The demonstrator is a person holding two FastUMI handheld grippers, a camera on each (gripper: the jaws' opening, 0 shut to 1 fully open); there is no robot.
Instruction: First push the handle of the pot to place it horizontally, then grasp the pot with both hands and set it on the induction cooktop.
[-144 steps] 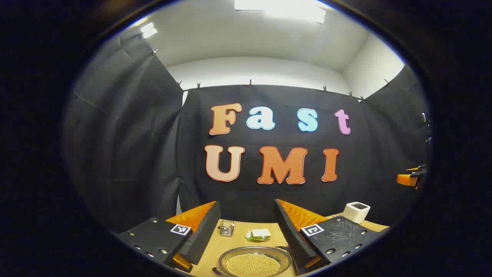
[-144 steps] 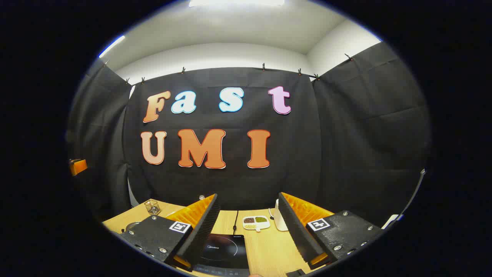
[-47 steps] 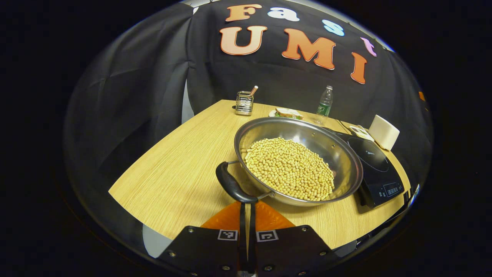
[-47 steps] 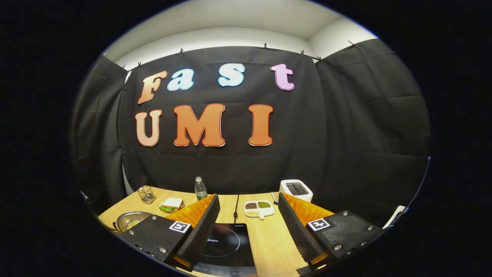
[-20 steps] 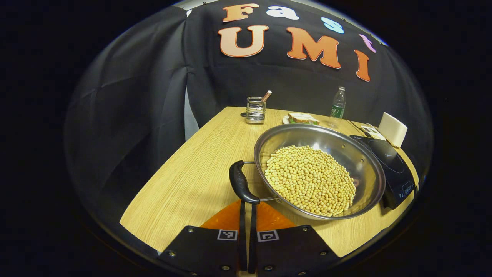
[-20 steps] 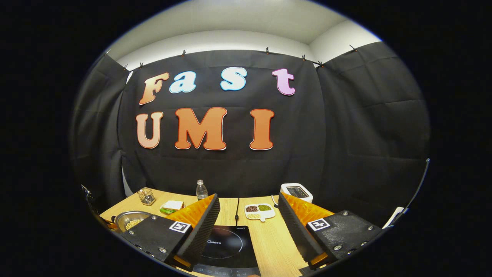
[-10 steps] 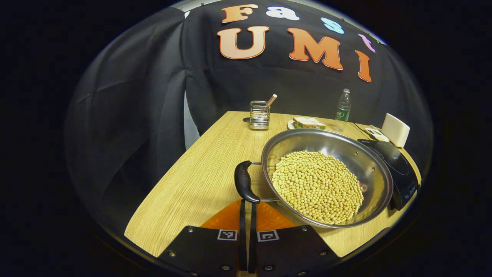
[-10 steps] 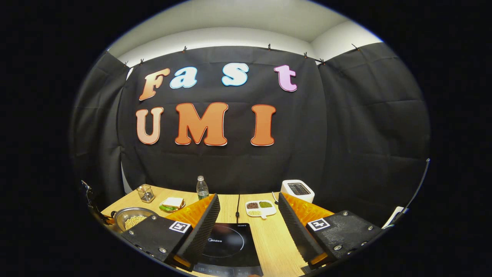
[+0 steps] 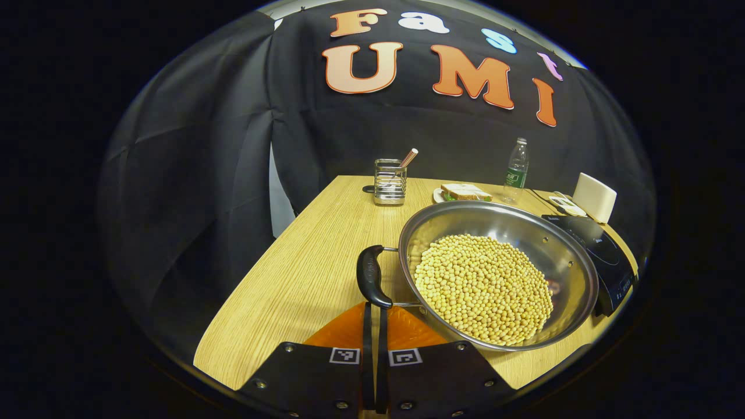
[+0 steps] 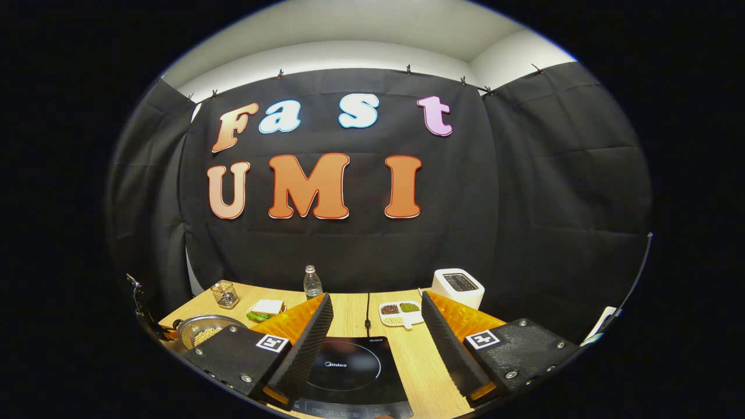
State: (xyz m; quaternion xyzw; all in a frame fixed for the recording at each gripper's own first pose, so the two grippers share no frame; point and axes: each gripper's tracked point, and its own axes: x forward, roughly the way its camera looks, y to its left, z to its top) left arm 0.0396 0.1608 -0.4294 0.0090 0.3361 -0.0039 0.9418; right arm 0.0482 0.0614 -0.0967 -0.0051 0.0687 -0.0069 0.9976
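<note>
Just ahead of our clenched left gripper (image 9: pixel 373 326) sits the pot (image 9: pixel 497 273) handle (image 9: pixel 370 276), lying crosswise; our right gripper (image 10: pixel 377 340), released, hovers over the cooktop (image 10: pixel 349 372).

Left tongs (image 9: pixel 373 326) closed (fingers together), right tongs (image 10: pixel 372 343) spread wide.

A staged kitchen corner inside a recording booth: black cloth wall (image 10: pixel 553 192) clipped up below a white ceiling, a wooden tabletop (image 9: pixel 314 256) carrying an induction cooktop (image 10: pixel 349 372), a toaster (image 10: pixel 458 287), a water bottle (image 9: pixel 515 162), what looks like a sandwich (image 9: pixel 464 191), and a utensil holder (image 9: pixel 389 181).
</note>
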